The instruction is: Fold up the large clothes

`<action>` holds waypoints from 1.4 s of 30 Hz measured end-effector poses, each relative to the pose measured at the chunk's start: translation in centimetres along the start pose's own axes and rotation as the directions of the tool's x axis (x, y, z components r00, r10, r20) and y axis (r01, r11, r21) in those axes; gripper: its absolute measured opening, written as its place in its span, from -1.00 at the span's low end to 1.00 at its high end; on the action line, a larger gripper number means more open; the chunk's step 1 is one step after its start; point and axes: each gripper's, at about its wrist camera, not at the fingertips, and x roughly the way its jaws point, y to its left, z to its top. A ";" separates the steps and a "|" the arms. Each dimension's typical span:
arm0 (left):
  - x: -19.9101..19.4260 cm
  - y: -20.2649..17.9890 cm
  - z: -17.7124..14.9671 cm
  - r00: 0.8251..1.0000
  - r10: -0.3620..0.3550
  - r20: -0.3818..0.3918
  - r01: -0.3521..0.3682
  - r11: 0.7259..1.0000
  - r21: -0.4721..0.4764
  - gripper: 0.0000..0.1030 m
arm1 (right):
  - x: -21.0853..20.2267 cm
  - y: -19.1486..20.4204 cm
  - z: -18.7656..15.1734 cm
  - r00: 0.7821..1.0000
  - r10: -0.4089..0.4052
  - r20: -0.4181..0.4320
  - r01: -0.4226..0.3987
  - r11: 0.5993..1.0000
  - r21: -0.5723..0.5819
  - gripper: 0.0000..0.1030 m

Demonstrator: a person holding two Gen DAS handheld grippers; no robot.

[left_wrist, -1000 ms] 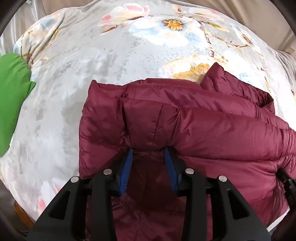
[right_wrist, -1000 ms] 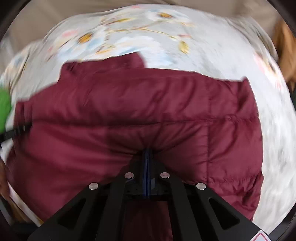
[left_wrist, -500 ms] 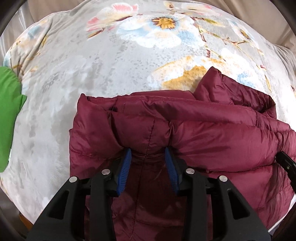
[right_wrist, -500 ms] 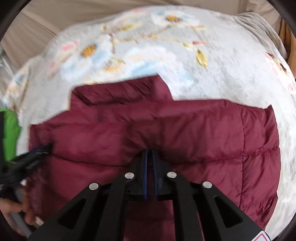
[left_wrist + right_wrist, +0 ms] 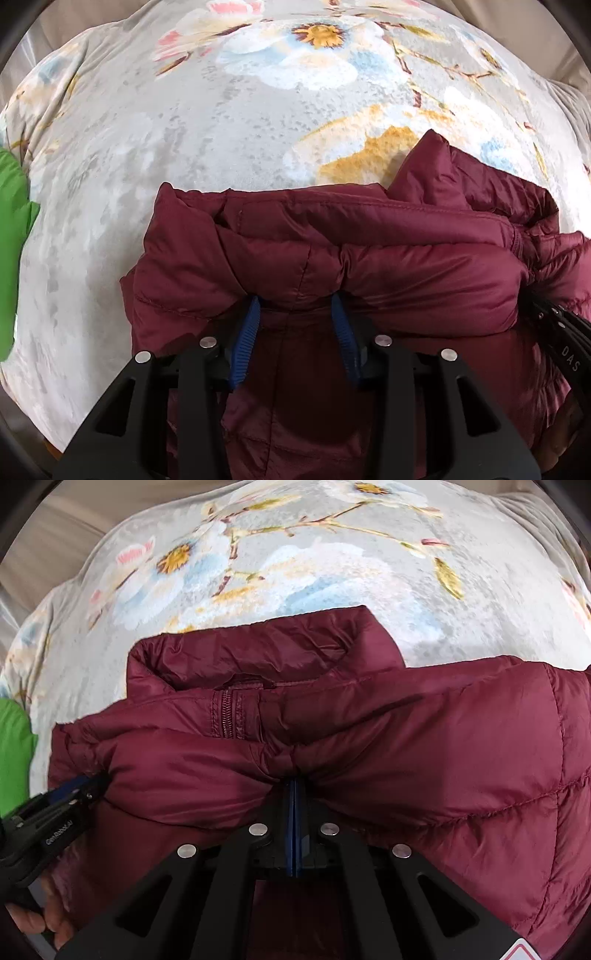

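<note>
Maroon jacket (image 5: 369, 266) is folding forward over the bed (image 5: 221, 122), both tools carrying it: right tool (image 5: 295, 786) clamping its fold, left tool (image 5: 295, 306) loosening.

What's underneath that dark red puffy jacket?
The jacket lies on a flowered bedspread, which shows all round its far edge. Whatever lies directly beneath its folded layers is covered.

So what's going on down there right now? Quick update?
Left hand-held gripper clamped on maroon puffer jacket, jaws just easing wider. Right hand-held gripper shut on jacket fold. Green garment off to the side, clear.
</note>
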 end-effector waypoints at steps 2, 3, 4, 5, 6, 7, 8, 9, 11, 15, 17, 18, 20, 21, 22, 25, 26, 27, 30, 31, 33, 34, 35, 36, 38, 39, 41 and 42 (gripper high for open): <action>0.3 -0.2 0.1 1.000 0.003 -0.004 -0.003 1.000 0.007 -0.23 | 0.3 -0.1 0.0 1.000 0.005 0.013 -0.004 1.000 -0.008 -1.00; 0.4 -0.2 0.2 1.000 0.002 -0.003 -0.002 1.000 0.007 -0.23 | 0.4 -0.2 0.0 1.000 0.010 0.019 -0.010 1.000 -0.006 -1.00; 0.5 -0.2 0.2 1.000 0.002 0.000 -0.002 1.000 0.007 -0.23 | 0.4 -0.3 0.0 1.000 0.018 0.025 -0.018 1.000 -0.004 -1.00; 0.6 -0.2 0.3 1.000 0.003 0.006 -0.003 1.000 0.009 -0.23 | 0.3 -0.4 0.1 0.999 0.024 0.026 -0.024 1.000 -0.003 -1.00; 0.5 -0.2 0.3 1.000 0.004 0.008 -0.004 1.000 0.010 -0.23 | 0.2 -0.6 0.2 0.999 0.030 0.022 -0.030 1.000 0.003 -1.00; 0.4 -0.2 0.4 1.000 0.000 0.006 0.000 1.000 0.005 -0.23 | -0.6 -1.1 0.3 0.999 0.043 0.019 -0.044 0.998 0.037 -1.00; -0.1 0.2 0.5 1.000 -0.022 0.003 0.022 1.000 -0.017 -0.23 | -1.8 -1.8 0.4 0.998 0.056 0.036 -0.059 0.995 0.078 -1.00; -0.7 0.7 0.6 0.999 -0.046 0.007 0.046 0.998 -0.040 -0.23 | -3.3 -2.6 0.4 0.995 0.066 0.072 -0.073 0.992 0.107 -1.00; -1.7 1.6 0.6 0.997 -0.069 0.034 0.071 0.995 -0.070 -0.23 | -6.5 -4.9 0.3 0.988 0.035 0.149 -0.055 0.989 0.136 -1.00; -0.3 2.6 0.9 0.998 -0.063 0.019 0.065 0.995 -0.080 -0.17 | -7.4 -12.3 -0.3 0.981 -0.129 0.147 0.083 0.955 0.284 -1.00; 0.1 2.2 0.9 0.998 -0.047 0.033 0.049 0.997 -0.064 -0.16 | -6.0 -15.1 -1.1 0.976 -0.187 0.113 0.141 0.934 0.327 -1.00; 0.3 1.9 0.9 0.999 -0.037 0.040 0.039 0.998 -0.053 -0.14 | -5.2 -16.2 -1.5 0.976 -0.189 0.103 0.145 0.931 0.334 -1.00; 0.4 1.2 0.8 0.998 -0.020 0.058 0.021 0.999 -0.029 -0.13 | -3.6 -17.1 -2.1 0.982 -0.155 0.110 0.113 0.941 0.319 -1.00; 0.4 1.0 0.8 0.998 -0.010 0.061 0.011 1.000 -0.021 -0.13 | -3.5 -16.8 -2.0 0.980 -0.166 0.108 0.125 0.943 0.309 -1.00; 0.4 1.0 0.8 0.998 -0.009 0.058 0.011 1.000 -0.022 -0.13 | -3.7 -16.2 -1.6 0.977 -0.191 0.090 0.157 0.943 0.293 -1.00; -1.9 3.0 0.6 0.997 -0.065 0.051 0.070 0.991 -0.114 -0.13 | -6.4 -14.5 -1.3 0.977 -0.177 0.119 0.139 0.951 0.275 -0.91; -3.5 4.1 0.1 0.993 -0.084 0.081 0.096 0.984 -0.152 -0.12 | -8.1 -13.2 -1.5 0.976 -0.144 0.163 0.102 0.964 0.245 -0.90; -4.9 5.1 -0.4 0.990 -0.090 0.111 0.109 0.978 -0.177 -0.06 | -9.0 -12.3 -1.8 0.977 -0.122 0.177 0.081 0.971 0.224 -0.86; -7.9 8.2 -2.8 0.985 -0.071 0.156 0.108 0.965 -0.241 0.27 | -11.3 -6.2 -3.8 0.983 0.034 0.182 -0.049 0.995 0.082 -0.85; -8.4 9.1 -3.6 0.985 -0.074 0.155 0.113 0.958 -0.263 0.28 | -11.4 -4.5 -4.5 0.983 0.060 0.172 -0.068 0.997 0.042 -0.85; -8.3 11.2 -5.8 0.987 -0.107 0.124 0.142 0.936 -0.322 0.31 | -10.5 -1.1 -5.9 0.985 0.119 0.127 -0.115 0.993 -0.038 -0.86; -8.1 11.7 -6.7 0.988 -0.113 0.110 0.144 0.928 -0.343 0.31 | -9.5 0.7 -6.6 0.985 0.140 0.097 -0.133 0.989 -0.070 -0.86; -7.6 12.4 -7.9 0.988 -0.122 0.092 0.147 0.919 -0.367 0.31 | -8.7 1.8 -6.7 0.987 0.139 0.081 -0.132 0.987 -0.090 -0.87; -7.1 12.9 -8.7 0.989 -0.129 0.075 0.148 0.913 -0.381 0.31 | -8.3 2.4 -6.8 0.988 0.138 0.076 -0.130 0.986 -0.100 -0.88; -6.0 13.4 -10.0 0.987 -0.154 0.045 0.159 0.898 -0.410 0.31 | -7.2 3.5 -6.4 0.989 0.127 0.072 -0.119 0.987 -0.104 -0.88; -5.6 13.7 -10.7 0.983 -0.181 0.041 0.181 0.886 -0.426 0.32 | -7.0 3.7 -6.2 0.989 0.125 0.072 -0.119 0.989 -0.091 -0.88; -5.0 14.1 -11.6 0.975 -0.219 0.041 0.213 0.862 -0.461 0.35 | -6.5 3.5 -4.8 0.989 0.122 0.082 -0.119 0.992 -0.043 -0.88; -4.6 14.2 -11.9 0.970 -0.241 0.043 0.232 0.849 -0.475 0.38 | -6.4 3.3 -4.3 0.989 0.117 0.085 -0.115 0.993 -0.024 -0.88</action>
